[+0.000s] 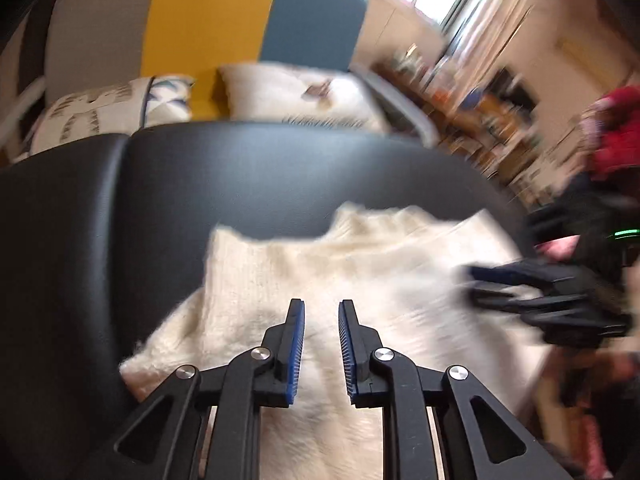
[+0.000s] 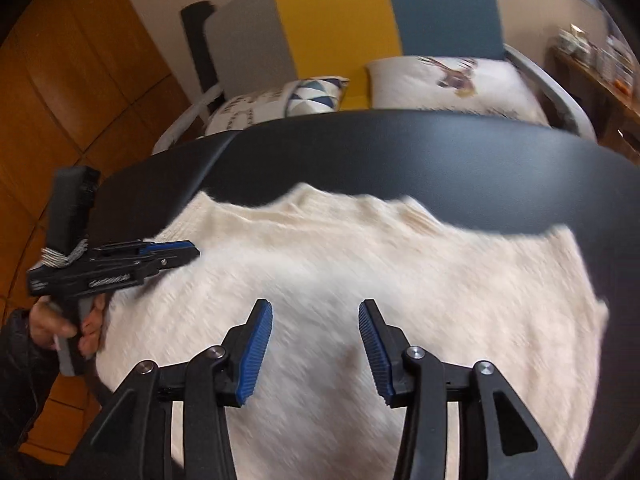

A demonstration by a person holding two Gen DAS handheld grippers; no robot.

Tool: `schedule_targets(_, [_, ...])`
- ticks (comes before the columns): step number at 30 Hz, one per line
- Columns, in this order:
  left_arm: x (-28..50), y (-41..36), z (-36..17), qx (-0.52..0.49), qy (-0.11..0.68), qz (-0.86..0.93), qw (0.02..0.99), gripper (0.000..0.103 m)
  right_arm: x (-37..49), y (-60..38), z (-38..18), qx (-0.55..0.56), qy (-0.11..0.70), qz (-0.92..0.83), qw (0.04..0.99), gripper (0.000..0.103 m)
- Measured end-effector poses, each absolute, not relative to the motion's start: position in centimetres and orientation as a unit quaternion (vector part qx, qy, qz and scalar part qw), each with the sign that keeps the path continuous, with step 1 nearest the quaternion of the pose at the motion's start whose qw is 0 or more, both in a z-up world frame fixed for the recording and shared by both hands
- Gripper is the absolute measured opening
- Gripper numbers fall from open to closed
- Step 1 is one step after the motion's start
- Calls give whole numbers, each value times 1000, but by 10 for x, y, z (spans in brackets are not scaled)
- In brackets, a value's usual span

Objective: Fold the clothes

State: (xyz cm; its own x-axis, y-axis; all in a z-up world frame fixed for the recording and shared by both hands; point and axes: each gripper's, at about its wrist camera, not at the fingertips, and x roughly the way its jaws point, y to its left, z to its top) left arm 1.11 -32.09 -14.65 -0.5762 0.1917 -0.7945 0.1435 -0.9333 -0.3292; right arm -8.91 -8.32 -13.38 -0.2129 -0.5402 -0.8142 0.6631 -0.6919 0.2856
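Note:
A cream knitted sweater (image 1: pixel 320 276) lies spread on a black table (image 1: pixel 240 176); it also shows in the right wrist view (image 2: pixel 400 264) on the same table (image 2: pixel 440 148). My left gripper (image 1: pixel 321 308) hovers over the sweater's near part, jaws a little apart and empty. It shows from the side in the right wrist view (image 2: pixel 188 250) at the sweater's left edge. My right gripper (image 2: pixel 315 308) is open wide and empty above the sweater's middle. In the left wrist view the right gripper (image 1: pixel 476 284) sits blurred over the sweater's right side.
Behind the table stands a sofa (image 2: pixel 340 12) with grey, yellow and blue panels and two printed cushions (image 2: pixel 452 80). Wooden wall panels (image 2: pixel 60 80) are at the left. A cluttered shelf (image 1: pixel 472 120) and a window are at the right.

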Motion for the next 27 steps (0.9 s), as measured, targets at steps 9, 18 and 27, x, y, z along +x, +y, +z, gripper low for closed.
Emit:
schedule_targets(9, [14, -323, -150, -461, -208, 861, -56, 13, -86, -31, -135, 495, -20, -780, 382, 45])
schedule_targets(18, [72, -273, -127, -430, -183, 883, -44, 17, -48, 87, -144, 533, -15, -762, 368, 45])
schedule_targets(27, [96, -267, -134, -439, -206, 873, -58, 18, -51, 132, -146, 492, -92, -786, 363, 44])
